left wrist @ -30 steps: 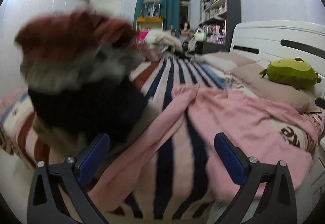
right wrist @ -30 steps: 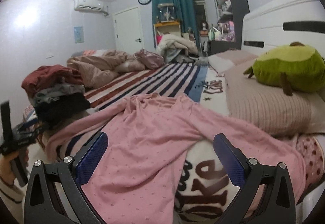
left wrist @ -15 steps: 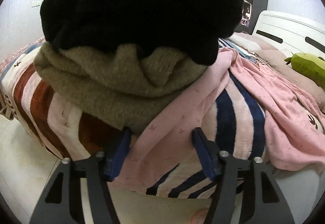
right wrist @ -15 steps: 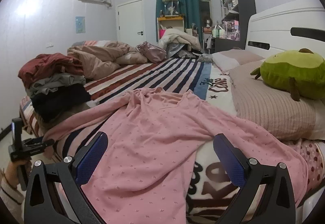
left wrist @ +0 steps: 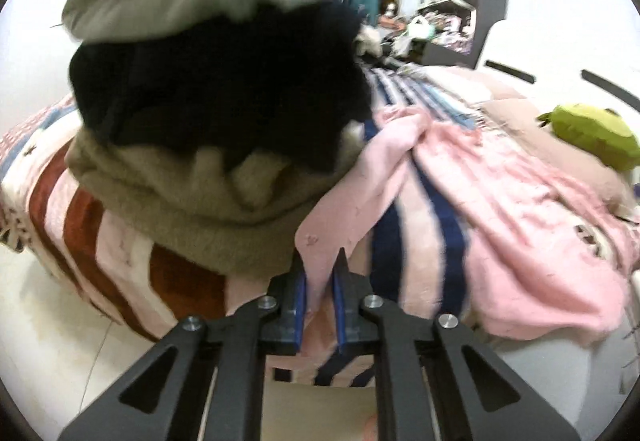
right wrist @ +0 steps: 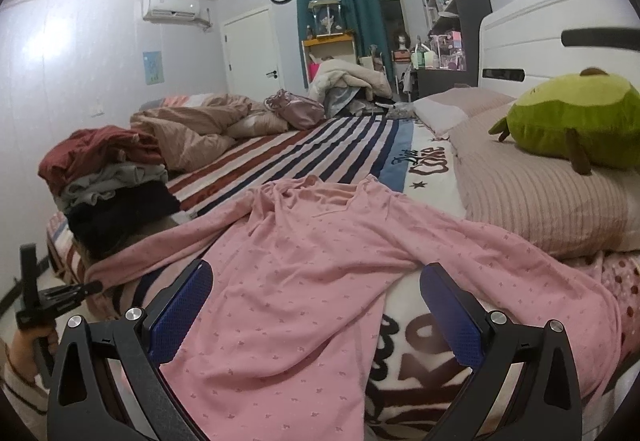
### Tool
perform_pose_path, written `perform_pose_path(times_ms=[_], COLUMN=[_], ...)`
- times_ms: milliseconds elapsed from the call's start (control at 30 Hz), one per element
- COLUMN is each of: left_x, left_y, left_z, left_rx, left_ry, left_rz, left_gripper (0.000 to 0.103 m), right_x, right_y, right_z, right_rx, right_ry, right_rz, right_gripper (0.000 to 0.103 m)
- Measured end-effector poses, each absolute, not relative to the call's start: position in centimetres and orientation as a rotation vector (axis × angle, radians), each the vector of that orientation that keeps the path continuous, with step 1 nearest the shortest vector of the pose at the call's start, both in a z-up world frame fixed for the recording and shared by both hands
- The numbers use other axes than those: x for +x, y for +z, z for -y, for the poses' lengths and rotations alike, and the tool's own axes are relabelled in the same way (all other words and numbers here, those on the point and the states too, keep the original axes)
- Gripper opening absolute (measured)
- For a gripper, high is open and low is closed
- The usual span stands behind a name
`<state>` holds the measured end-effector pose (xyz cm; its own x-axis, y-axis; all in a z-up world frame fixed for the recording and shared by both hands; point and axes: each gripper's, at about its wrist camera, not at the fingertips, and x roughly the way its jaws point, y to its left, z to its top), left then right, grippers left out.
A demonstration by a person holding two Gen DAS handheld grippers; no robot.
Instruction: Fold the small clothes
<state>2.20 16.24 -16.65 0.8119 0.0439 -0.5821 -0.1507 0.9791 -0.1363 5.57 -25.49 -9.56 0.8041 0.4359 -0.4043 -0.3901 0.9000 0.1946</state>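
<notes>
We work over the bed [right wrist: 352, 145], its striped blanket bare toward the far side. Across the near part the pink top [right wrist: 304, 281] lies spread and wrinkled, body toward us in the right wrist view, one sleeve running over toward the pillow [right wrist: 552, 201] and the other out to the bed's left edge. At that edge stands the pile [left wrist: 208, 89] of folded clothes, red on top, then grey, black and tan, and the left sleeve [left wrist: 340, 221] runs just beside its foot; whether the two touch we cannot tell. We judge the step in hand to be the start of the fold: taking hold of the sleeve end. The left gripper [left wrist: 319, 287] has its fingers drawn together on the sleeve's tip, cloth pinched between the blue pads. The right gripper [right wrist: 316, 313] hangs over the hem with its fingers wide apart, holding nothing. The next move, we think, calls for lifting the pinched sleeve clear of the pile without dragging it over, then carrying it inward across the body, while the right takes the hem or the other sleeve to keep the cloth flat.
</notes>
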Motion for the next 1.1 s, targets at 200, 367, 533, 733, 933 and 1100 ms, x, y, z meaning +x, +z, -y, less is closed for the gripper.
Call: perform_pose_path(times_ms=[200, 367, 533, 733, 933, 1100], left_x=[3.2, 5.4, 8.1, 14.3, 13.6, 10.5], left_y=[-12.1, -6.2, -3.0, -6.0, -8.2, -7.5], left_z=[-12.6, -7.9, -1.0, 8.8, 12.0, 7.5], left_rx=[-0.141, -0.09, -0.008, -0.015, -0.02, -0.062], left_ry=[0.042, -0.062, -0.243, -0.487, -0.589, -0.52], left_rz=[-0.52, -0.41, -0.379, -0.548, -0.619, -0.584], left_gripper=[0.008, 0.008, 0.008, 0.01, 0.045, 0.06], right_x=[5.7, 5.5, 5.4, 5.5, 5.8, 6.4], right_y=[-10.3, -10.6, -10.7, -11.2, -12.1, -12.6], right_z=[27.2, 29.6, 32.7, 36.2, 37.7, 36.7], right_rx=[0.145, 0.154, 0.172, 0.2, 0.195, 0.176], right_ry=[0.461, 0.469, 0.452, 0.429, 0.413, 0.465], right_rz=[-0.448, -0.431, -0.391, -0.376, -0.406, -0.435], right_gripper=[0.103, 0.103, 0.103, 0.103, 0.103, 0.103])
